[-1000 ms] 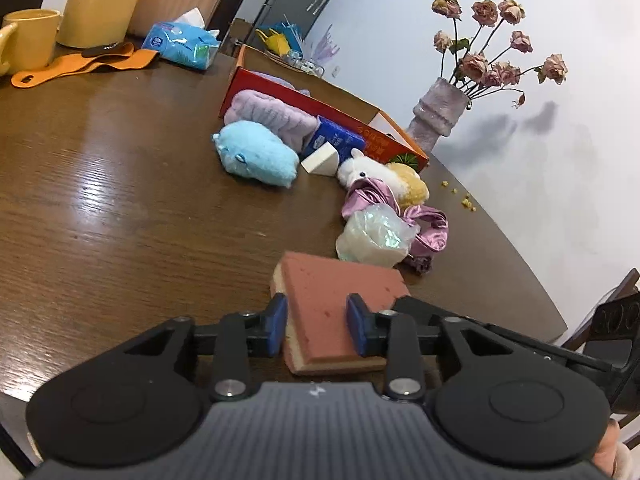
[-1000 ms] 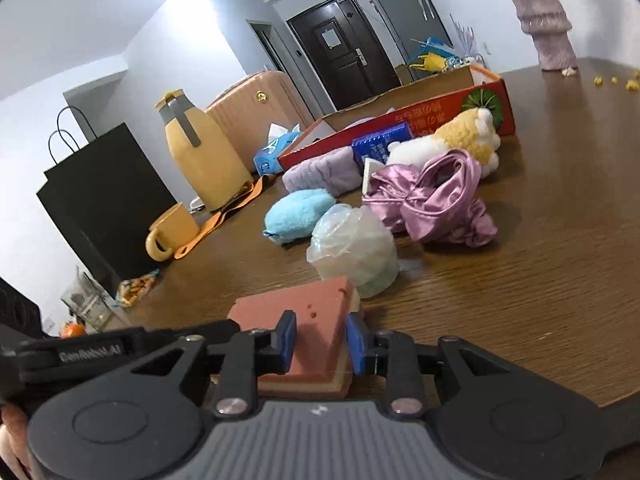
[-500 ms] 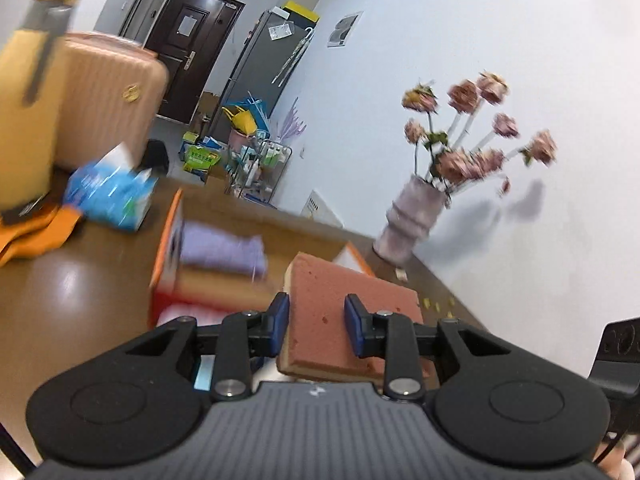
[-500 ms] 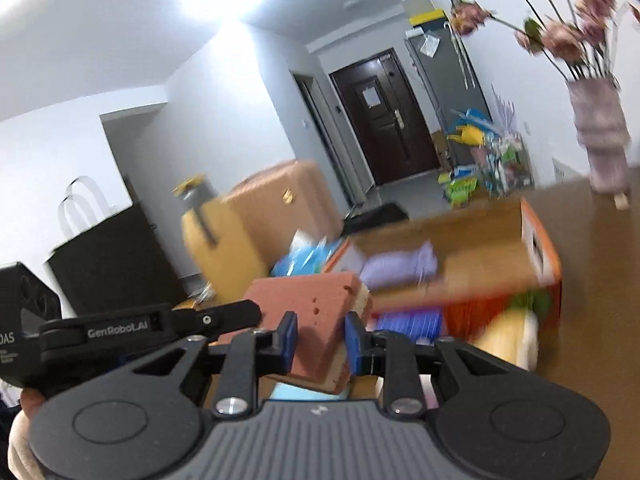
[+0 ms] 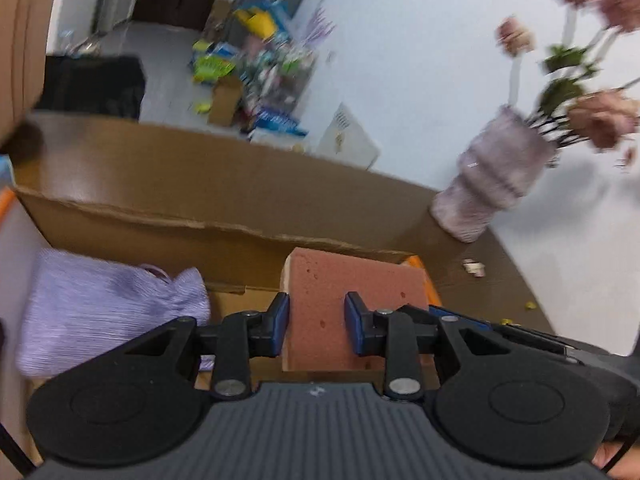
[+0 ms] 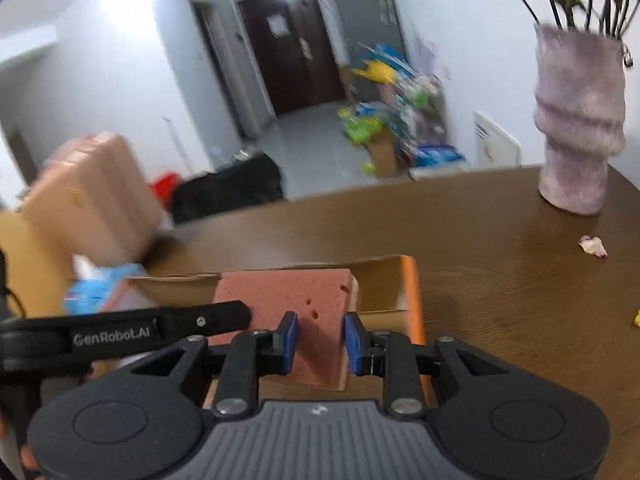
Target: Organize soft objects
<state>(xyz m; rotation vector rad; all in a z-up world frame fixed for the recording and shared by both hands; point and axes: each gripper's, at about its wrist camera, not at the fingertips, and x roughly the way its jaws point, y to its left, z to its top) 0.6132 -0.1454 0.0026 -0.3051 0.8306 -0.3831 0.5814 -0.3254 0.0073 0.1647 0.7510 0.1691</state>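
Both claws have carried the pink sponge (image 5: 352,300) up off the wooden surface (image 6: 500,248) and over the open cardboard box (image 5: 160,224), where it now hangs above the right end. Left claw (image 5: 316,324) and right claw (image 6: 318,342) each stay clamped on the sponge from opposite sides. Inside the box lies a lilac knitted cloth (image 5: 104,312). A fuzzy vase (image 6: 576,128) stands further back on the surface.

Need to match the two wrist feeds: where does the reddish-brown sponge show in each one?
Left wrist: the sponge sits at lower centre, clamped by the left gripper, over the cardboard box.
Right wrist: the sponge sits at lower centre, clamped by the right gripper, left of the box's orange end.
Shared landmark: the fuzzy lilac vase, at right in both.
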